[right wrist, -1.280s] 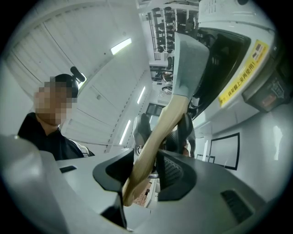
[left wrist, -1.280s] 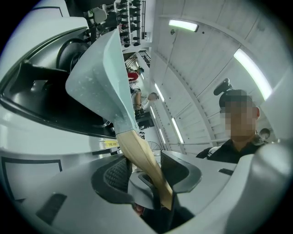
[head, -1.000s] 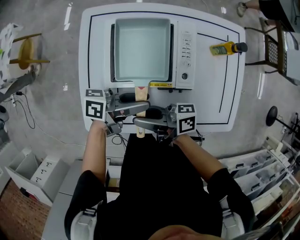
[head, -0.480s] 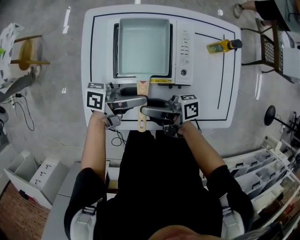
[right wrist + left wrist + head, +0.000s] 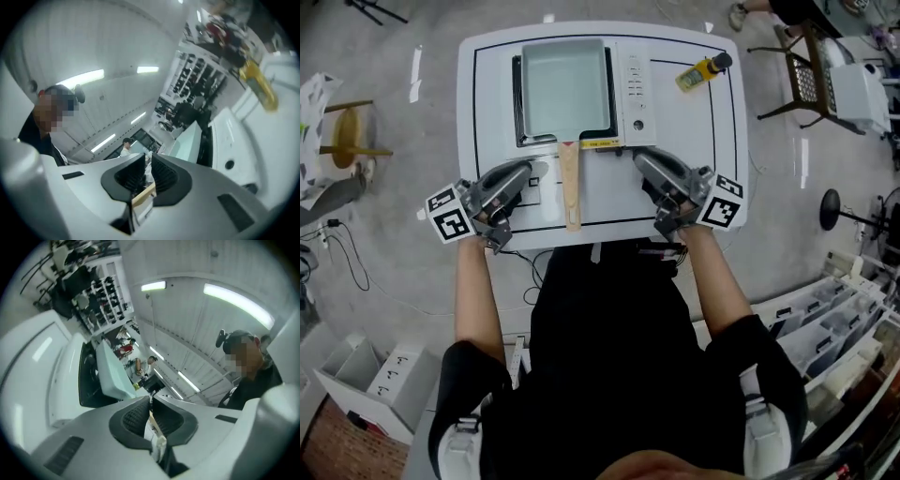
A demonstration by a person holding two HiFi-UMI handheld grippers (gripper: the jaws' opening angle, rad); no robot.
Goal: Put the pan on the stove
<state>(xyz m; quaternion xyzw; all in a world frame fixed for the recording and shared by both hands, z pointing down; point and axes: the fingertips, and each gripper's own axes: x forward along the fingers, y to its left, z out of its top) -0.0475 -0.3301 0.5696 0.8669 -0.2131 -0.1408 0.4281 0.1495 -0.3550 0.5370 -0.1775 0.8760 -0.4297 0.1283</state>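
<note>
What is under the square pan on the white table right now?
The pan sits on the black cooktop of the stove. The cooktop shows only as a thin strip at the pan's edges; the rest of it is covered by the pan.

I see a white tabletop (image 5: 675,187) with a black line round its border. A white stove (image 5: 635,84) sits at its far middle; a yellow bottle (image 5: 697,74) lies on its side near the stove's right.
</note>
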